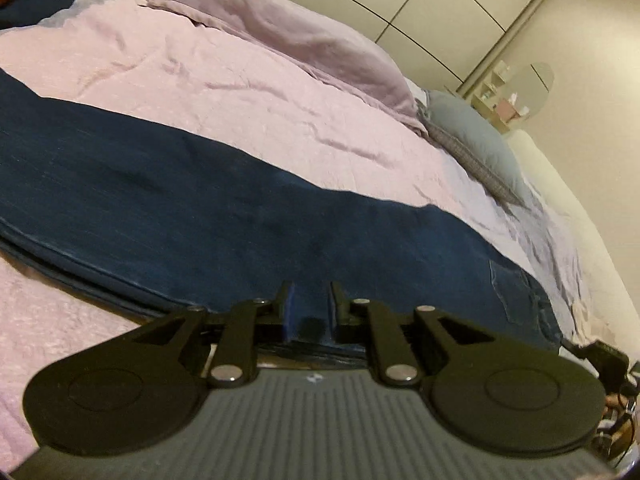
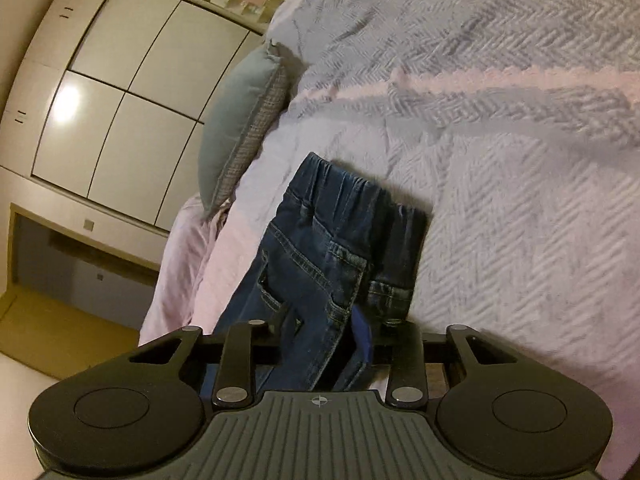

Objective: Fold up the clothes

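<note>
jeans [image 1: 168,184]: lying stretched out along the pink bedspread [image 1: 224,92], waistband end hanging at the right gripper
left gripper [image 1: 310,308]: pinching the near edge of the jeans, denim sitting between its pads
right gripper [image 2: 324,328]: clamping a bunch of denim just below the waistband
grey-blue pillow [image 2: 236,120]: leaning beyond the jeans, by the wardrobe [image 2: 120,92]

- A pair of dark blue jeans [image 1: 208,200] is laid on the bed, doubled leg upon leg, in a long flat band running from 9 o'clock to 4 o'clock.
- The gathered elastic waistband [image 2: 360,196] is seen at 12 o'clock, back pockets and contrast stitching below it.
</note>
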Demonstrator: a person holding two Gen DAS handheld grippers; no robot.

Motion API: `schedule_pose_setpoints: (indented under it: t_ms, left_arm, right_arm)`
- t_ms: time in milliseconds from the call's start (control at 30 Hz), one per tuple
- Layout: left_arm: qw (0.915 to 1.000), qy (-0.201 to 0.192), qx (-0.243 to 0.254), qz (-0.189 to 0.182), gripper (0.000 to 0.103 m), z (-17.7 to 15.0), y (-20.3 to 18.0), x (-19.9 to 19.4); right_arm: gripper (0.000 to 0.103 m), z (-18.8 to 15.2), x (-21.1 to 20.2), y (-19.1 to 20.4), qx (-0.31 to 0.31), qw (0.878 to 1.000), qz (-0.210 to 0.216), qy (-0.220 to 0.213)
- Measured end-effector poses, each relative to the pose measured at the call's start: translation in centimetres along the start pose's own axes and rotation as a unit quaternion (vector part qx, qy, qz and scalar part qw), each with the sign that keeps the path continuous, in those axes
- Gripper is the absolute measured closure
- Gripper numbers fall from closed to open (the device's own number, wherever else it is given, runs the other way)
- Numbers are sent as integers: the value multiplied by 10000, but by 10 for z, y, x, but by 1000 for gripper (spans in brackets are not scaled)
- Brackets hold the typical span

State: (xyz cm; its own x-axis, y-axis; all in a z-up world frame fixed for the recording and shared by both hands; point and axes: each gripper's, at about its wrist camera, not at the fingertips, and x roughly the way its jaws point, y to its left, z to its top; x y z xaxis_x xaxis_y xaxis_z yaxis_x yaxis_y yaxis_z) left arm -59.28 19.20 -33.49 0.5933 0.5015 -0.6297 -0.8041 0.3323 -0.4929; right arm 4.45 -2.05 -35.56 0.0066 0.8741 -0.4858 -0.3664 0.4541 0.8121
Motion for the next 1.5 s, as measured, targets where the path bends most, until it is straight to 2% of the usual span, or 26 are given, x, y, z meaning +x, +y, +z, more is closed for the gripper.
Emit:
schedule_pose_setpoints:
  t_ms: [300, 333, 367, 400, 433, 533, 633, 767, 900, 1033, 1100, 1133, 1233, 1300, 1367, 1433, 1500]
  left_arm:
    - [9999, 39, -132, -18, 89, -10, 6, 12]
    - [9999, 37, -140, -12, 89, -11, 7, 12]
    - [9999, 35, -148, -7, 89, -11, 8, 13]
    - [9999, 30, -160, -8, 89, -11, 9, 14]
    - [9999, 23, -168, -1, 89, -11, 9, 14]
    - [9999, 3, -161, 32, 89, -11, 11, 13]
    - [9998, -5, -202, 52, 90, -10, 14, 14]
    - [9995, -94, -262, 167, 90, -10, 20, 6]
    - [9972, -346, -521, 399, 89, -9, 42, -17]
    - [9908, -679, -963, 658, 89, -7, 70, -40]
    - [9884, -779, -1051, 778, 89, -6, 79, -46]
    - [9874, -804, -1078, 832, 89, -5, 82, -47]
    - [9828, -945, -1156, 1087, 85, -3, 92, -58]
    - [9750, -1175, -1304, 1366, 77, -2, 104, -70]
    - [9645, -1393, -1594, 1578, 76, 2, 121, -82]
    - [9523, -1611, -1943, 1718, 75, 7, 141, -95]
    - [9388, -1803, -2292, 1835, 74, 11, 161, -104]
  right_arm:
    - [68, -5, 16, -7, 117, 9997, -217, 86]
    - [72, -6, 18, -8, 80, 9996, -251, 73]
    - [87, -7, 20, -9, 46, 9995, -292, 58]
    - [93, -9, 22, -8, -32, 9994, -343, 34]
    - [94, -11, 20, -5, -166, 9991, -385, -36]
    - [95, -24, 1, 22, -843, 9947, -440, -391]
    - [95, -27, -4, 33, -1104, 9908, -621, -479]
    - [96, -29, 26, -3, -618, 9933, -964, -135]
    - [95, -36, 15, 8, -772, 9918, -948, -370]
    - [95, -38, -6, 18, -866, 9922, -667, -596]
    - [95, -39, 4, 17, -1097, 9884, -918, -502]
    - [95, -40, 13, 8, -991, 9892, -1007, -388]
    - [95, -39, 15, 6, -731, 9919, -942, -436]
    - [91, -39, 9, 11, -668, 9926, -935, -387]
    - [85, -40, 0, 15, -651, 9934, -878, -362]
    - [72, -41, -9, 18, -640, 9941, -811, -344]
    - [68, -42, -13, 21, -595, 9946, -783, -332]
